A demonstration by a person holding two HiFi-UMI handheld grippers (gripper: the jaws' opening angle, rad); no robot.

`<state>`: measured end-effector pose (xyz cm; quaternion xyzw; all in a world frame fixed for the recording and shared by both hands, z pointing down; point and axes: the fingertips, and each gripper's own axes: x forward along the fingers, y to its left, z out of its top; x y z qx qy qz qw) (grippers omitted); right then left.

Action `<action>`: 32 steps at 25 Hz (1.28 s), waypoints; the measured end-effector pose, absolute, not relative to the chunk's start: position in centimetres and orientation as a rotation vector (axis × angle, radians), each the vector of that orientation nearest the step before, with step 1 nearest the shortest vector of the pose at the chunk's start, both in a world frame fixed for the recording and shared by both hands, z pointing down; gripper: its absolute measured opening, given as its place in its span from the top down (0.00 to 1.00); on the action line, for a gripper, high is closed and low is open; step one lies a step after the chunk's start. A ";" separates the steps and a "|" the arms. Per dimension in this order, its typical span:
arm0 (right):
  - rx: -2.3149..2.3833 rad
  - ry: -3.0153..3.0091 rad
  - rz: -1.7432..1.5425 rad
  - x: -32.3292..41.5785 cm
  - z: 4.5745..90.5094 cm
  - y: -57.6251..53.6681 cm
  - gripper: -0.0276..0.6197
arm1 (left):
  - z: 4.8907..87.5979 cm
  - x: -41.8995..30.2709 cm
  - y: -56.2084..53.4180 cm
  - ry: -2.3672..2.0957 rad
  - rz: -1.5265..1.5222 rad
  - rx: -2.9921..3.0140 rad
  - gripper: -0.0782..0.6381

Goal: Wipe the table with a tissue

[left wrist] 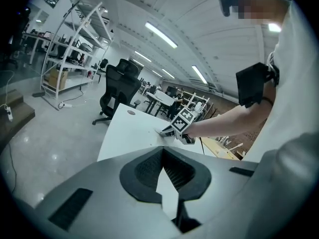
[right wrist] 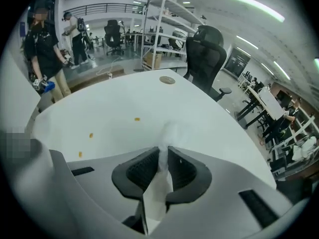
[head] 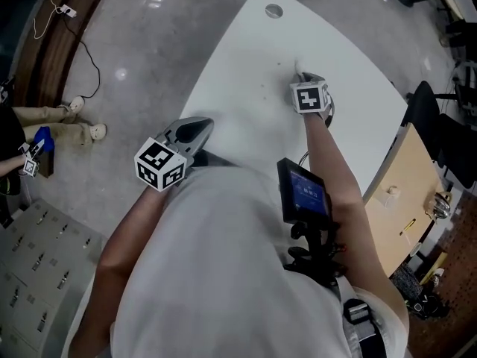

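Note:
A white tissue (right wrist: pixel 173 131) sticks out from between the jaws of my right gripper (right wrist: pixel 163 151), which is shut on it. In the head view this right gripper (head: pixel 301 77) reaches over the middle of the white table (head: pixel 246 58), with the tissue (head: pixel 299 71) at its tip against the top. Small yellow spots (right wrist: pixel 137 119) dot the table ahead of it. My left gripper (head: pixel 200 125) hovers at the table's near left edge. Its jaws (left wrist: pixel 162 151) are shut with nothing between them. The left gripper view also shows the right gripper (left wrist: pixel 167 131) low on the table (left wrist: pixel 124 133).
A round cable hole (head: pixel 273 10) sits at the table's far end. A black office chair (right wrist: pixel 205 54) stands beyond the far edge. A wooden desk (head: pixel 406 192) adjoins on the right. A person (right wrist: pixel 46 51) stands off the left side, with grey lockers (head: pixel 30 282) nearby.

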<state>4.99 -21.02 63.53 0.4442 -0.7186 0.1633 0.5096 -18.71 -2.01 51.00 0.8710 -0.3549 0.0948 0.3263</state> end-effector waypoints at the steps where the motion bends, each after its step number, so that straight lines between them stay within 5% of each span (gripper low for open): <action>1: 1.069 -1.707 0.380 5.0 63.6 -20.9 0.86 | 51.1 -18.9 -2.0 -0.931 0.249 2.279 0.88; 21: 0.587 -2.163 0.369 -8.6 62.2 -17.0 0.86 | 50.9 -19.1 -2.4 -0.896 0.264 2.308 0.88; 32: 0.846 -2.170 0.391 -2.4 58.6 -17.6 0.86 | 50.3 -18.7 -3.2 -0.841 0.270 2.358 0.88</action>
